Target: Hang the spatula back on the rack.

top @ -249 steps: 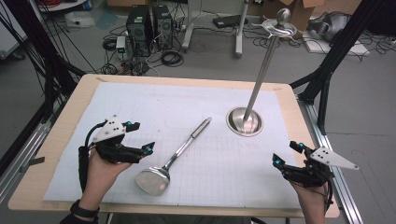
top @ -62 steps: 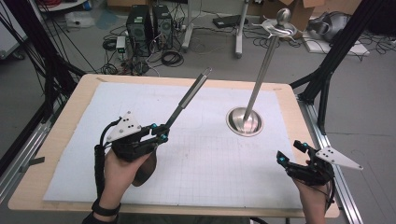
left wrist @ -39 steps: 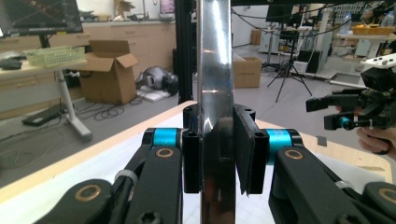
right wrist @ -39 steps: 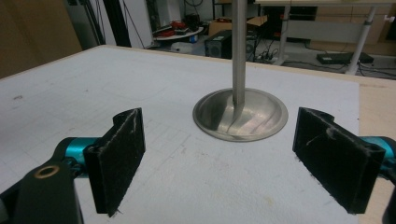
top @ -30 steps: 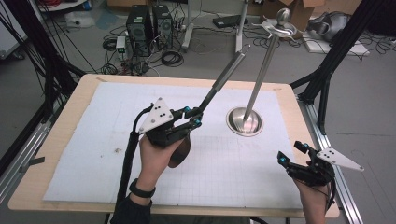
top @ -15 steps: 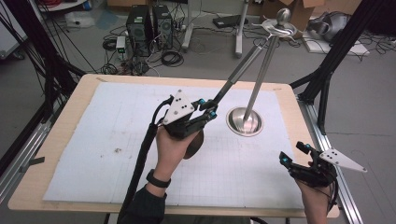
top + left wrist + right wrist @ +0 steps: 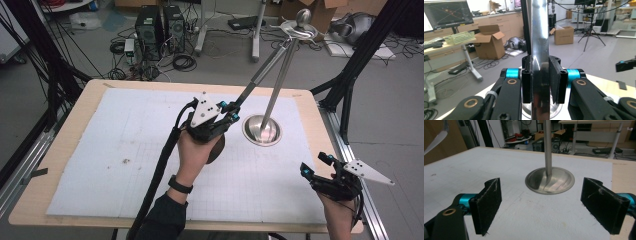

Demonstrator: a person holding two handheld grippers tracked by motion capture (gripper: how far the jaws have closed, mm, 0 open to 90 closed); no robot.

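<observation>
The ladle [image 7: 260,75] is off the table, held aloft over the middle of the white mat [image 7: 100,165]. Its handle slants up and away toward the far right; the tip meets the hook ring at the top of the stand [image 7: 280,70], whether touching or just beside it you cannot tell from the high view. The bowl [image 7: 216,150] hangs low, dark, just past your left hand [image 7: 195,152].

Your left gripper [image 7: 226,114] is clenched on the ladle's handle. In the left gripper view the black pads [image 7: 555,82] press flat on both sides of the polished shaft, which runs straight up the middle of the frame.

The stand's round steel base [image 7: 261,131] sits on the mat, right of centre, just beside the left gripper. Its rod leans up toward the far edge, ending in a ball.

Your right gripper [image 7: 316,168] hovers near the right front corner of the tabletop [image 7: 65,145], well apart from the ladle. Its jaws are released, spread wide, nothing between them. In the right gripper view the stand's base lies straight ahead between the two pads [image 7: 486,202].

Your right hand [image 7: 340,215] enters from the front edge. A small brown speck [image 7: 125,161] marks the mat's left half.
</observation>
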